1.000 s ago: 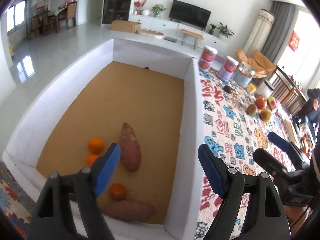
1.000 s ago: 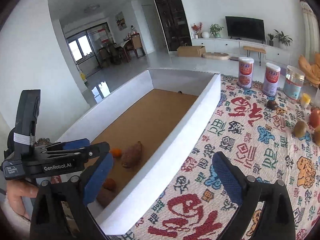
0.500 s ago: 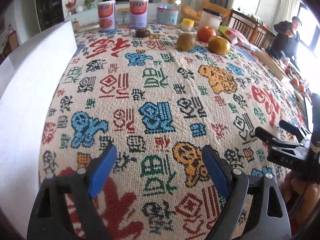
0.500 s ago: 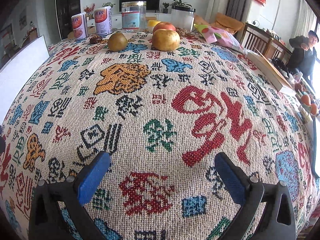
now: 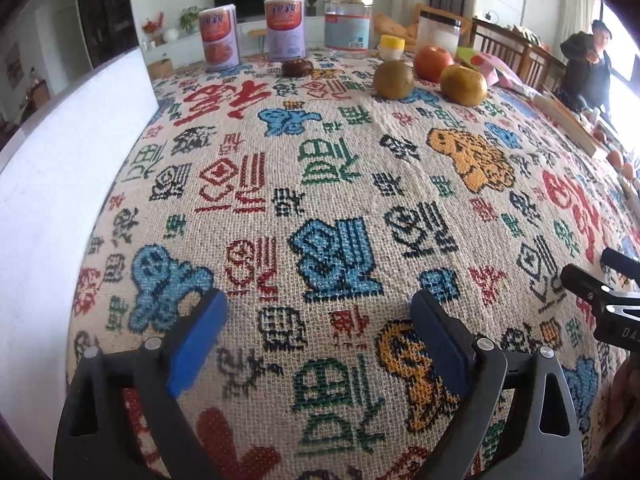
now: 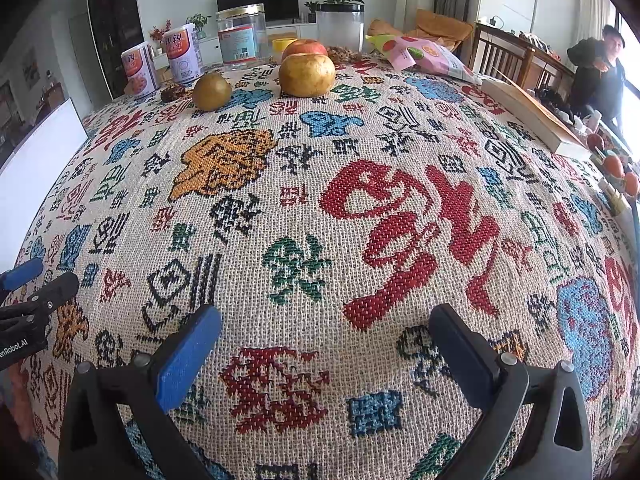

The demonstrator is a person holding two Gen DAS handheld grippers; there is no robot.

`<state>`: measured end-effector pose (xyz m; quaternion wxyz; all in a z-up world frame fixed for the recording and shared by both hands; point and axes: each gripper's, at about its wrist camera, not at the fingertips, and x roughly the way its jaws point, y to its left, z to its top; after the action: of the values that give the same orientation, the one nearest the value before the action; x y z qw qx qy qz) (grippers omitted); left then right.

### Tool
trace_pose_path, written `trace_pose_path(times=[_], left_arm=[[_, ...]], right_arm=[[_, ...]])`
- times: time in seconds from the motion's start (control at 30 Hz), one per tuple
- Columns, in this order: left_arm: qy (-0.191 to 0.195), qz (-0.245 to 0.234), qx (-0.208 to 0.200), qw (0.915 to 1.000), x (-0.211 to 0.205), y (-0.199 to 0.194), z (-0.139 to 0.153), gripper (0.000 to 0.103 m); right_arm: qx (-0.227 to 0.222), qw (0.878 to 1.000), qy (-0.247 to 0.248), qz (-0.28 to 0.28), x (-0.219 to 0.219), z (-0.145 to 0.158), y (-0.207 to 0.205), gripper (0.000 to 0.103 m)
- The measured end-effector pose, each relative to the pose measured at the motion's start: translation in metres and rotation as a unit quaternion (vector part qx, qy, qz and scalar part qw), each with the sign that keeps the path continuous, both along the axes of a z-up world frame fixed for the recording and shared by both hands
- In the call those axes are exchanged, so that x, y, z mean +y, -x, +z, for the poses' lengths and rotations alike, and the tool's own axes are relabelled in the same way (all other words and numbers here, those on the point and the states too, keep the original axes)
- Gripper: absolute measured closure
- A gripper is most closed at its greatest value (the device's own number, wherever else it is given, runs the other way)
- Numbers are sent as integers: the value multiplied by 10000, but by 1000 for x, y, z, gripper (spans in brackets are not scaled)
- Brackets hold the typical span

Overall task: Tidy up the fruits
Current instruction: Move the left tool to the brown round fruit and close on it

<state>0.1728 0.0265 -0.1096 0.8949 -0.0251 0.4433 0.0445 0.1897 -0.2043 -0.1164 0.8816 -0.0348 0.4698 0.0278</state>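
Left gripper (image 5: 316, 340): jaws spread wide, nothing between the blue pads (image 5: 196, 344); low over the patterned tablecloth (image 5: 332, 184); one second ago it looked down into the white-walled box, now only the box wall (image 5: 52, 184) shows at the left edge; since the half-second frame the view is little altered, the far objects sitting slightly larger.

Right gripper (image 6: 324, 344): jaws likewise spread, empty; low over the same cloth (image 6: 304, 216); one second ago it faced the box, now the box wall (image 6: 36, 152) is a sliver at left; framing close to the half-second frame.

Fruits, far end of cloth, unmoved across frames: brownish-green fruit (image 5: 393, 80); yellow-brown fruit (image 5: 464, 84) to its right, apart from it; red apple (image 5: 434, 63) behind and between the two; small dark fruit (image 5: 297, 67) to the left.

Behind the fruits: two labelled cans (image 5: 219, 38); clear jar (image 5: 347, 20); black-lidded jar (image 5: 439, 34); small yellow-capped container (image 5: 392, 46).

Right view also: snack bag (image 6: 420, 54); book (image 6: 536, 114) at the cloth's right edge.

Each gripper shows at the other view's edge.
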Motion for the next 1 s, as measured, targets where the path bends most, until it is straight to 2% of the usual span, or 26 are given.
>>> trace_pose_path(times=[1.0], left_arm=[[-17, -9, 12, 10000, -1, 0, -1, 7]], right_arm=[[-6, 10000, -33, 0, -2, 0, 0, 0]])
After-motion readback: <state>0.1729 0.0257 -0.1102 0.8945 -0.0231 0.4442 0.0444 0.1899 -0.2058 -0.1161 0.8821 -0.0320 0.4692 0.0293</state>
